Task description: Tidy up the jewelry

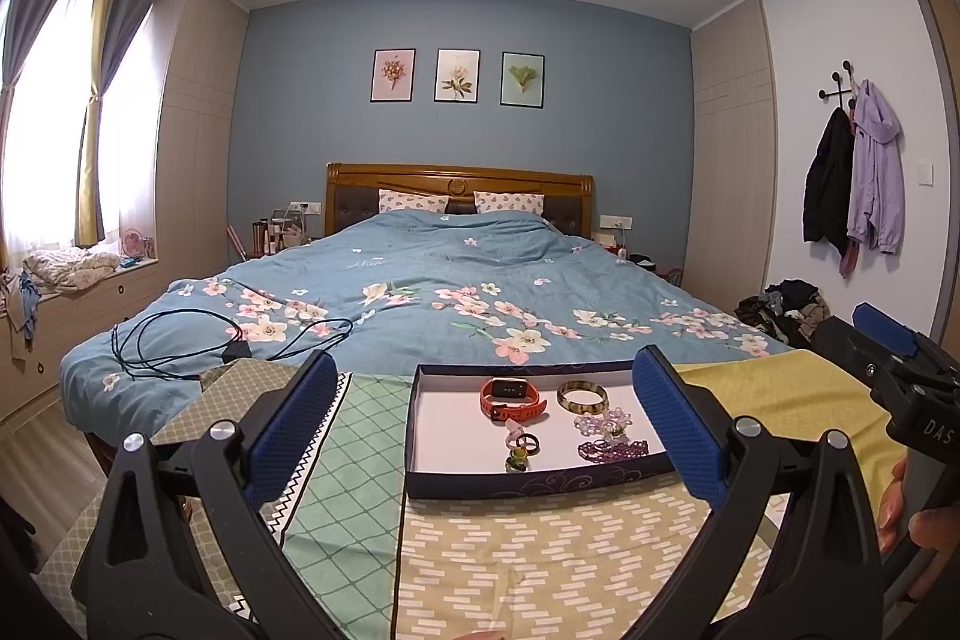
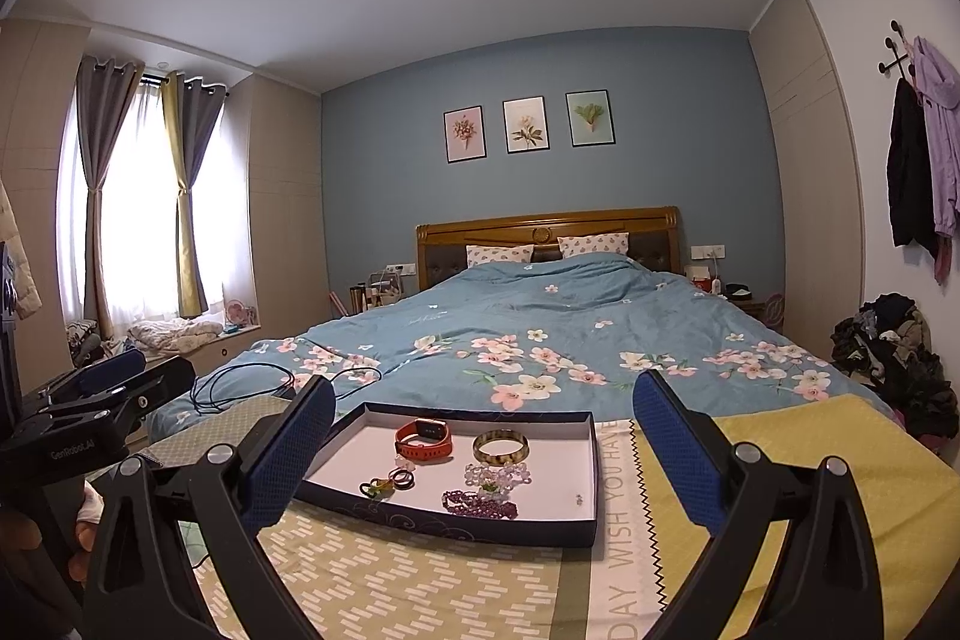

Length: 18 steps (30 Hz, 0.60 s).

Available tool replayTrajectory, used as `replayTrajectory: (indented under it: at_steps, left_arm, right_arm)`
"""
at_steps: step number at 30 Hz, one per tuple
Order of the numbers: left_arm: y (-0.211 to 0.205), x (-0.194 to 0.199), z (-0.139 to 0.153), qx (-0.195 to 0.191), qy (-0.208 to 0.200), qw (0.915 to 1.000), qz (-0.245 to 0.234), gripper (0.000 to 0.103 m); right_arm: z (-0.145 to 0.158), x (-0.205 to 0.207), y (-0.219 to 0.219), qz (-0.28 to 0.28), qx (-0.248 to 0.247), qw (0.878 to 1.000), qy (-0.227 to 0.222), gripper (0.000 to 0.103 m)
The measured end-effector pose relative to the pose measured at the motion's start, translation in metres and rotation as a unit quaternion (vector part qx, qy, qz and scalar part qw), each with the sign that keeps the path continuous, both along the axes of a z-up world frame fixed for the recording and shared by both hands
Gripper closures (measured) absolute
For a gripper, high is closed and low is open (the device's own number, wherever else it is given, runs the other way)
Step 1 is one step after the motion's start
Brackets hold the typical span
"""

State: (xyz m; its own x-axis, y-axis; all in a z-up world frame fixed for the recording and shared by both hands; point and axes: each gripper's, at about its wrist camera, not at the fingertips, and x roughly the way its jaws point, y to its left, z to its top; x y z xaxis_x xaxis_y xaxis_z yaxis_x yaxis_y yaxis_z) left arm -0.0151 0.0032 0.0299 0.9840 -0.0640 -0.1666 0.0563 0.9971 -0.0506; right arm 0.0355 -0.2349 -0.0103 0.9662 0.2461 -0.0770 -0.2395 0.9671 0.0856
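- Jewelry is lying loose in the tray at the foot edge of the bed: an orange watch, a bangle, rings, purple beads.
- Left tongs and right tongs are both hanging released, grasping nothing, short of the tray.
- Beads are touching a neighbouring bracelet; a pinch is likely dragging both.
- Tray is sitting on soft cloth, so a push risks tipping it.
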Motion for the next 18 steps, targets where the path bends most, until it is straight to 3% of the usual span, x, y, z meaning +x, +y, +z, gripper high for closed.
replayTrajectory:
  at_steps: [18]
  left_arm:
    - [-0.0010,0.0003,-0.0007,0.002,0.000,1.0000,0.000,0.006]
  right_arm:
    - [-0.0012,0.0006,-0.0010,0.001,0.002,1.000,0.003,0.007]
